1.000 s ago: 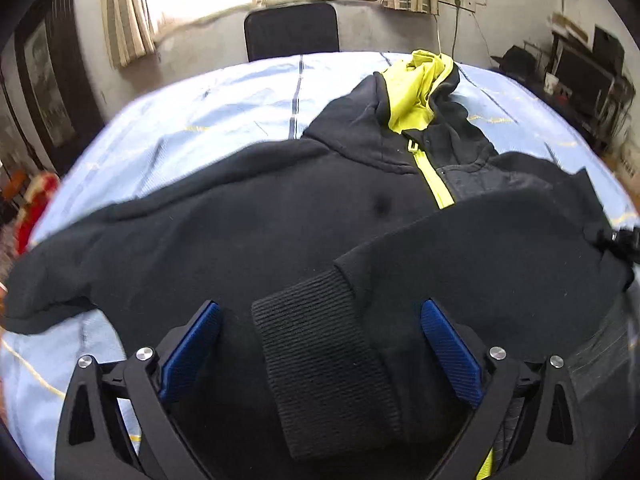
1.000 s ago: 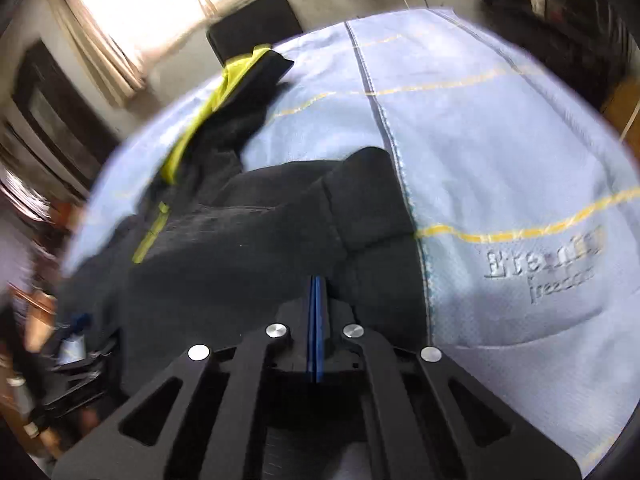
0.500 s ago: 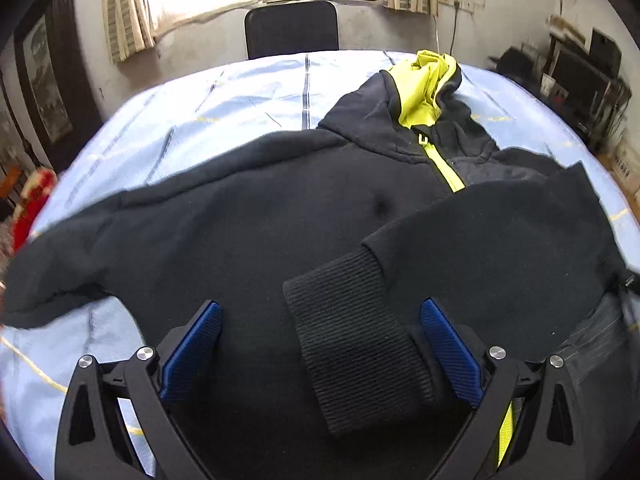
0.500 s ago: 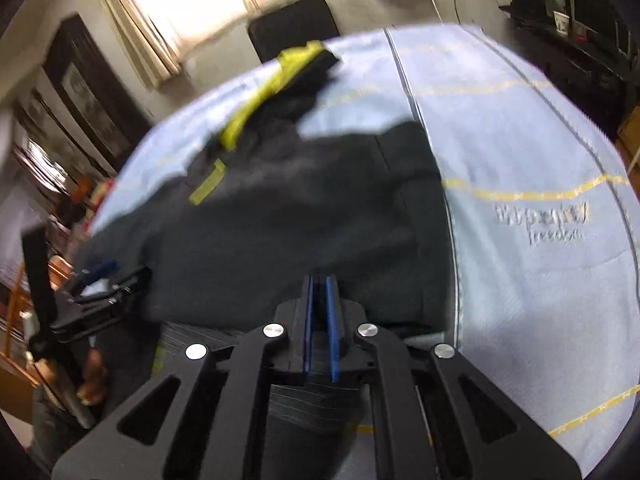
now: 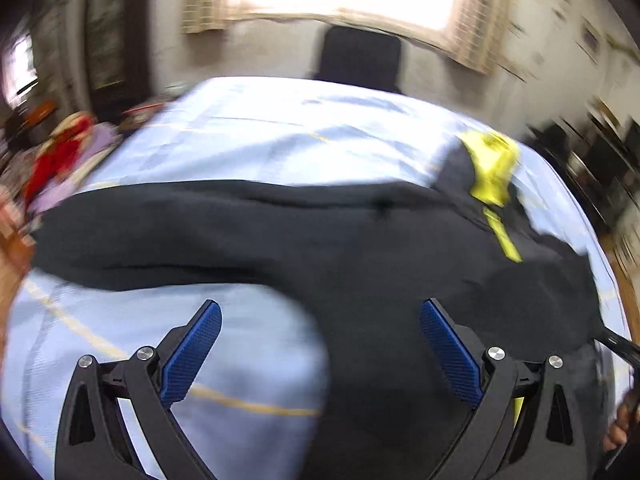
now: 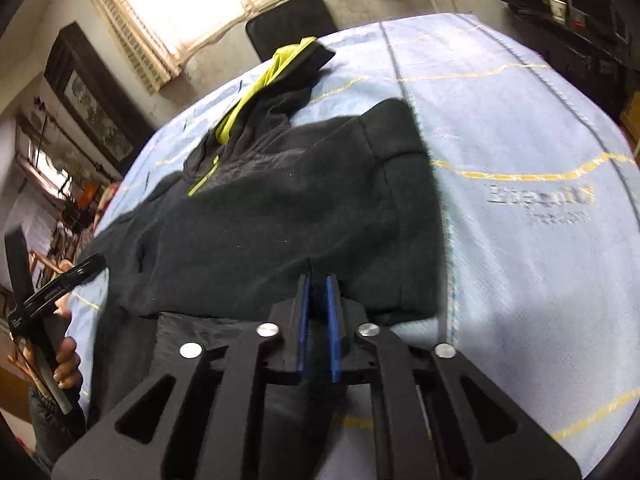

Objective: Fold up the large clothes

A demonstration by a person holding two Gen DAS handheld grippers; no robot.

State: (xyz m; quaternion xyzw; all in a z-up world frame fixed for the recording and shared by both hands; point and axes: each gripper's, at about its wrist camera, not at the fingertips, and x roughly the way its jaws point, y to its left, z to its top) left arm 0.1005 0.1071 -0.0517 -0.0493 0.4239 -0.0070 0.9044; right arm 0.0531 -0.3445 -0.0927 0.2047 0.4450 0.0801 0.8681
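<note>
A: Where's the hoodie point(image 6: 280, 200), and how does it run?

B: Flat on the pale blue sheet point(image 6: 520, 128), collar end far, hem near. Its long axis goes near to far, leaning left in the right wrist view. The hood point(image 6: 292, 64) points at the black chair point(image 6: 292, 20).

A: Sleeves?

B: The right one is folded across the chest, so that side ends in a straight edge. The left sleeve point(image 5: 140, 232) lies stretched out to the left.

A: Fabric?

B: Soft, matte black fleece with a yellow-green hood lining and zip tape point(image 6: 204, 182). The sheet is woven, with thin yellow lines and a grey printed word.

A: Grippers?

B: The left gripper point(image 5: 320, 344) has its blue ribbed pads point(image 5: 192, 352) wide apart, nothing in them; that view is blurred. The right gripper's point(image 6: 318, 280) jaws are opening, a narrow gap showing, no cloth pinched, tips over the near hem.
</note>
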